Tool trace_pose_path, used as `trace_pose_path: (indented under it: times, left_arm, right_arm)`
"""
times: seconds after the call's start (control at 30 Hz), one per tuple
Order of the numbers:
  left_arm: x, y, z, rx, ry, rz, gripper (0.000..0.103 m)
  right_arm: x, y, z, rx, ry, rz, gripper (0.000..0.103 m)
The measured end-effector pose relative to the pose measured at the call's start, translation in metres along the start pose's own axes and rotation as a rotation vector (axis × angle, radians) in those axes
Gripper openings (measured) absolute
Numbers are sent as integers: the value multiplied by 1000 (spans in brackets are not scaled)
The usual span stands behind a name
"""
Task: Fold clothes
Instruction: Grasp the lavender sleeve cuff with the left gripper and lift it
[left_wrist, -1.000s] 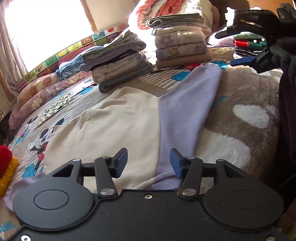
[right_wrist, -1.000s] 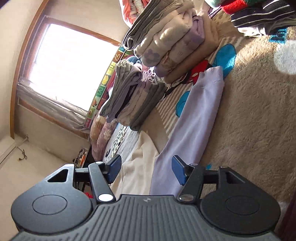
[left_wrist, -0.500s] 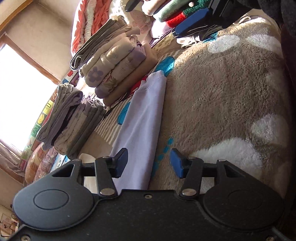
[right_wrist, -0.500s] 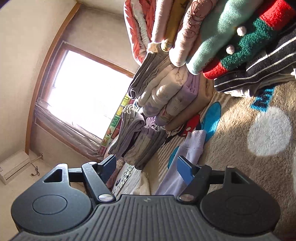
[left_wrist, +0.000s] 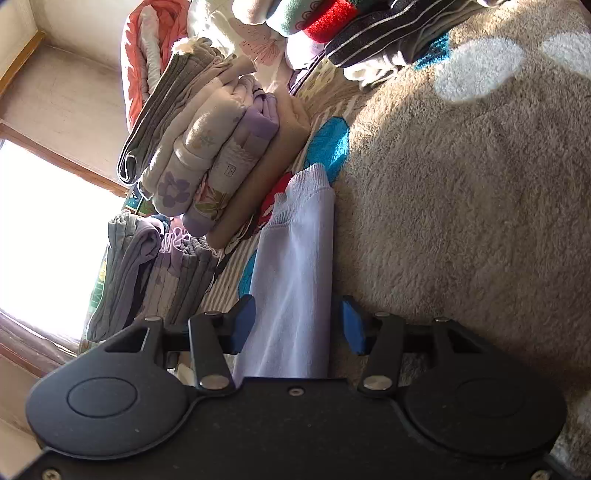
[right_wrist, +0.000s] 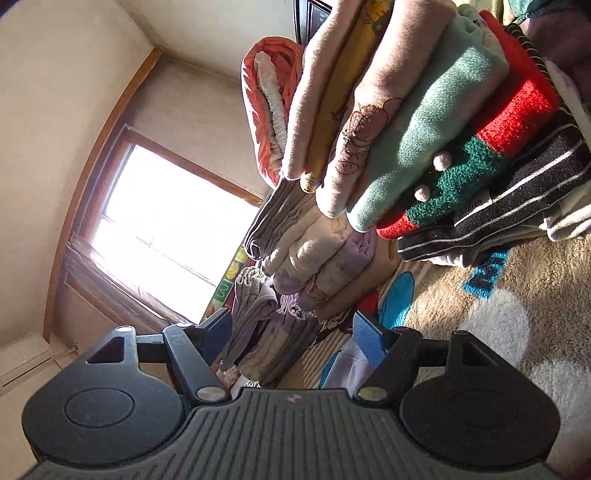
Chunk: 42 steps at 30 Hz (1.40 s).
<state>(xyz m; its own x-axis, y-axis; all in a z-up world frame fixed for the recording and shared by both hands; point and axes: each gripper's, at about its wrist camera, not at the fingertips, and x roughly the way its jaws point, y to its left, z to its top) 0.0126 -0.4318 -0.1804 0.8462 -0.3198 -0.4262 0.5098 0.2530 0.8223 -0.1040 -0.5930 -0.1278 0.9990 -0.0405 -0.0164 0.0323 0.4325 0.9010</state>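
Left wrist view shows the left gripper (left_wrist: 293, 325) with jaws apart either side of the lilac sleeve (left_wrist: 295, 266), pads not pressing; the sleeve runs toward twelve o'clock on the fleecy blanket (left_wrist: 461, 221), its cuff (left_wrist: 306, 192) beside the folded stack (left_wrist: 218, 162) at ten; a sleeve fold seems in hand (next, close and carry it inward); the right gripper (right_wrist: 291, 339) is open and empty; the garment's body is hidden.
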Motion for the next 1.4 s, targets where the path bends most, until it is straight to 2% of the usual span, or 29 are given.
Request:
trace_pose_path:
  times: [0.2,0.37,0.53,0.73,0.77,0.83,0.9,1.0,1.1,1.23,1.33,1.4]
  left_arm:
    - [15,-9,24,50,2,50,44]
    - [33,-13,42,71,21,78,37]
    - [54,-13,57,72,60,105,34]
    - [77,-3,71,40,121,93,33]
    - [80,-2,73,36,130,83,31]
    - [84,-1,75,27,143,65,15]
    - [87,-1,75,18,150,48,10]
    - [82,10,74,-37,142,33,9]
    - [69,35,70,-140,129,6,8]
    - [49,97,56,-385,101,-109,8]
    - [34,145,33,-544,74,-175,8]
    - [21,180,15,-663,47,-230,8]
  right_arm:
    - [-2,-11,6,60,-33,-5,74]
    - [-13,-30,12,175,-100,-8,76]
    - [-12,-32,10,174,-104,-14,76]
    - [-6,-30,7,151,-96,-24,76]
    - [-6,-30,6,148,-99,-24,76]
    - [-7,-29,6,144,-117,-21,76]
    - [-10,-30,5,146,-141,-18,76]
    - [-16,-31,5,150,-186,-4,77]
    - [-25,-28,3,135,-229,14,77]
    - [-35,-16,-1,75,-271,42,77]
    - [-34,-6,-7,30,-251,52,77]
    - [-25,8,-16,-41,-181,56,77]
